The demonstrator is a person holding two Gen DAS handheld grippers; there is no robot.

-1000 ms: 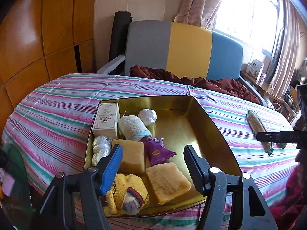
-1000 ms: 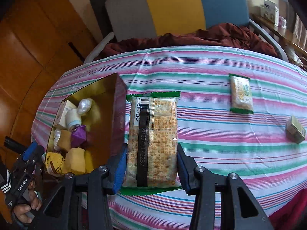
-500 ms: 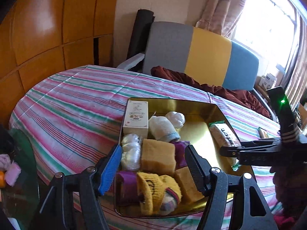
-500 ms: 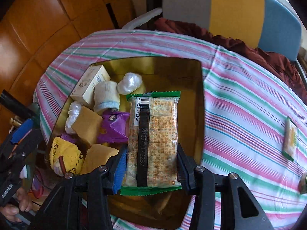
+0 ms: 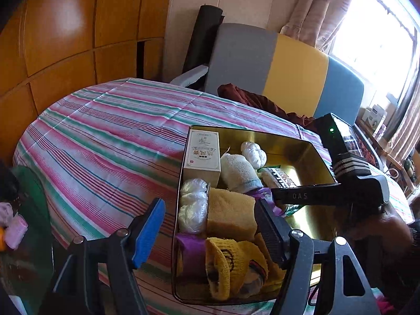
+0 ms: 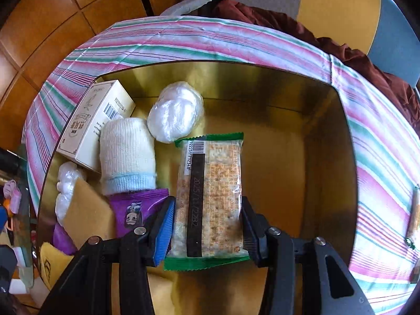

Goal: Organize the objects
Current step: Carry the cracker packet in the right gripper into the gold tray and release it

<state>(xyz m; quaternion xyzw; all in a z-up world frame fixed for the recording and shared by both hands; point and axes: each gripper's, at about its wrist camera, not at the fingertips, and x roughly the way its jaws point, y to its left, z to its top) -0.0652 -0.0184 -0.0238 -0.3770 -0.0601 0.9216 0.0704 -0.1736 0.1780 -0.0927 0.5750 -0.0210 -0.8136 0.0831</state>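
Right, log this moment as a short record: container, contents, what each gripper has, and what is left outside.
container: gold tin on the striped cloth
contents: box, white sock, wrapped ball, purple packet, sponges, yellow sock
right gripper: shut on cracker pack, held over the bare part of the tin
left gripper: jaws opening, nothing between them, at the tin's near left rim
outside: small packet on the cloth
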